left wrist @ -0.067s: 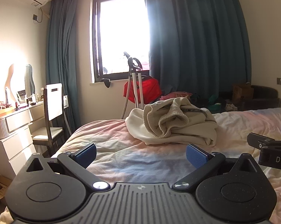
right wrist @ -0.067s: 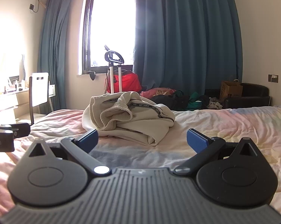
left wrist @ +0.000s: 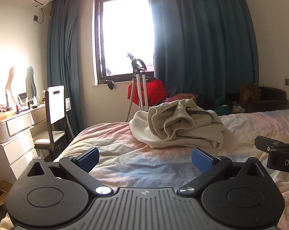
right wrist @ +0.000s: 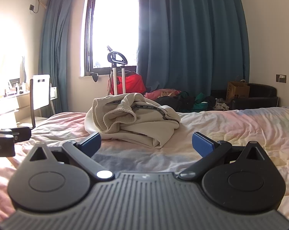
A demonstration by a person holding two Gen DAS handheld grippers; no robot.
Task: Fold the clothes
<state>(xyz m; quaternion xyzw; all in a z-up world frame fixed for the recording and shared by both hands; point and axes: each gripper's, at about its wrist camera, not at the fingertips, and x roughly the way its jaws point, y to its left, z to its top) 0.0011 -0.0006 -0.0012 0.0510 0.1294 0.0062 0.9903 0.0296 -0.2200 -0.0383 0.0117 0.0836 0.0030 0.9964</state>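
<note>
Garment: a crumpled cream-coloured knit garment with ribbed cuffs and a black lettered tape trim (left wrist: pixel 179 126) (right wrist: pixel 132 118) lies in a heap on the bed with the wrinkled pastel pink-and-blue sheet (left wrist: pixel 144 163) (right wrist: pixel 230 126), unfolded.
Garment axis: the heap runs longest side to side across the bed; a ribbed opening faces the cameras, and the tape trim slants down toward the right end of the heap.
Left gripper: the black left gripper with blue finger pads (left wrist: pixel 145 158) hangs over the sheet on the near side of the garment, apart from it, jaws spread wide with nothing between them.
Right gripper: the black right gripper with blue finger pads (right wrist: pixel 146 141) also sits short of the garment, just off its near edge, jaws spread wide and empty.
Grippers together: each shows at the edge of the other's view, side by side before the garment.
Behind the garment: a red bag on a white-framed trolley (left wrist: pixel 150 94) (right wrist: pixel 129 85), a bright window (left wrist: pixel 125 38), and dark teal curtains (left wrist: pixel 202 48).
Left of the garment: a white-backed chair (left wrist: pixel 55 113) and a white dresser (left wrist: pixel 10 134).
</note>
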